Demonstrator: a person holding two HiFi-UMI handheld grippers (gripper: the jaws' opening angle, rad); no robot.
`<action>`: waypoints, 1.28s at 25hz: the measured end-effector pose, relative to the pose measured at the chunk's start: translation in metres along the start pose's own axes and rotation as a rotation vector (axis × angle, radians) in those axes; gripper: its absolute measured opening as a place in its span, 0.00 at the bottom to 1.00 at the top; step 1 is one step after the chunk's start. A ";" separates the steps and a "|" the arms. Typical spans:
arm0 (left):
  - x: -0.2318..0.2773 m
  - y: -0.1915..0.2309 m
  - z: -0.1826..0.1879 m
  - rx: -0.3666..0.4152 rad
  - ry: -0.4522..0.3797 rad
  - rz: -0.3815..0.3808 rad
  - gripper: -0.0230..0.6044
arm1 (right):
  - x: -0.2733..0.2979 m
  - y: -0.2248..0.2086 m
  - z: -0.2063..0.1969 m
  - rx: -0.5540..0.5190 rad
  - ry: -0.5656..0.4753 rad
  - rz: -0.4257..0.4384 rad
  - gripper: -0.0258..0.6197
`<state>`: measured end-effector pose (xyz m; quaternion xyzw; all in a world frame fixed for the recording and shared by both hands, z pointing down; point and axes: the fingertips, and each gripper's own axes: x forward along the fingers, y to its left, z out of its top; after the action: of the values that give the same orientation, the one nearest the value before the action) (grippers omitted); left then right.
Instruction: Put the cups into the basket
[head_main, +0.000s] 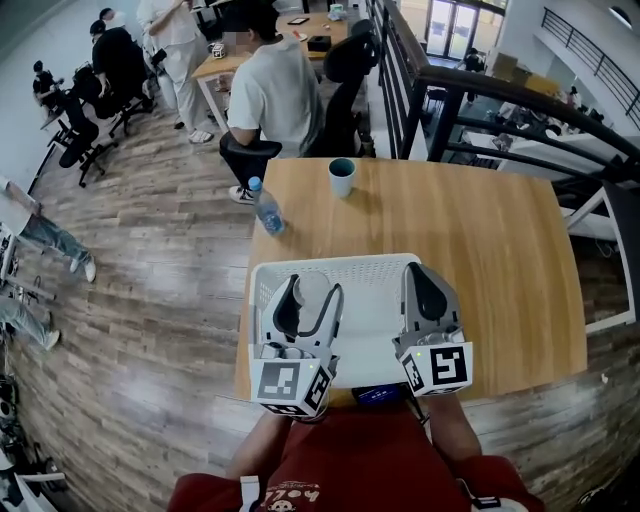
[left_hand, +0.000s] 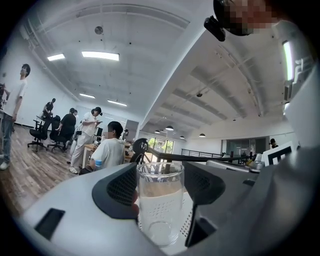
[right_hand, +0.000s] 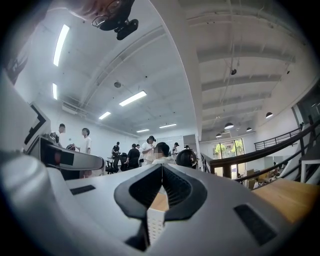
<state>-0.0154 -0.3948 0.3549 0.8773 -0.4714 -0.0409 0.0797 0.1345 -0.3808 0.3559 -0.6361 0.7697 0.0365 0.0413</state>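
My left gripper (head_main: 308, 300) (left_hand: 160, 182) is shut on a clear glass cup (head_main: 312, 288) (left_hand: 159, 200), held upright over the left part of the white perforated basket (head_main: 340, 264). The basket's mesh (left_hand: 191, 220) shows behind the glass. At the basket's right side, my right gripper (head_main: 425, 288) (right_hand: 161, 176) has its jaws closed, with the basket's white wall (right_hand: 154, 227) pinched low between them. A teal cup (head_main: 342, 177) stands alone on the wooden table (head_main: 480, 240), far beyond the basket.
A water bottle with a blue cap (head_main: 266, 207) stands near the table's left edge. A seated person (head_main: 272, 95) and an office chair (head_main: 345, 70) are just past the far edge. A black railing (head_main: 500, 90) runs at the right.
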 end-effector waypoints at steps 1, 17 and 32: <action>0.002 -0.001 -0.002 -0.003 0.002 -0.007 0.50 | -0.001 -0.002 0.000 0.001 0.001 -0.007 0.05; 0.023 -0.017 -0.031 0.026 0.106 -0.126 0.50 | -0.013 -0.020 -0.007 0.006 0.017 -0.066 0.06; 0.036 -0.041 -0.044 0.154 0.204 -0.286 0.50 | -0.019 -0.025 -0.007 -0.002 0.020 -0.086 0.06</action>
<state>0.0447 -0.3978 0.3913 0.9385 -0.3331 0.0737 0.0531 0.1629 -0.3681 0.3647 -0.6689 0.7419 0.0291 0.0348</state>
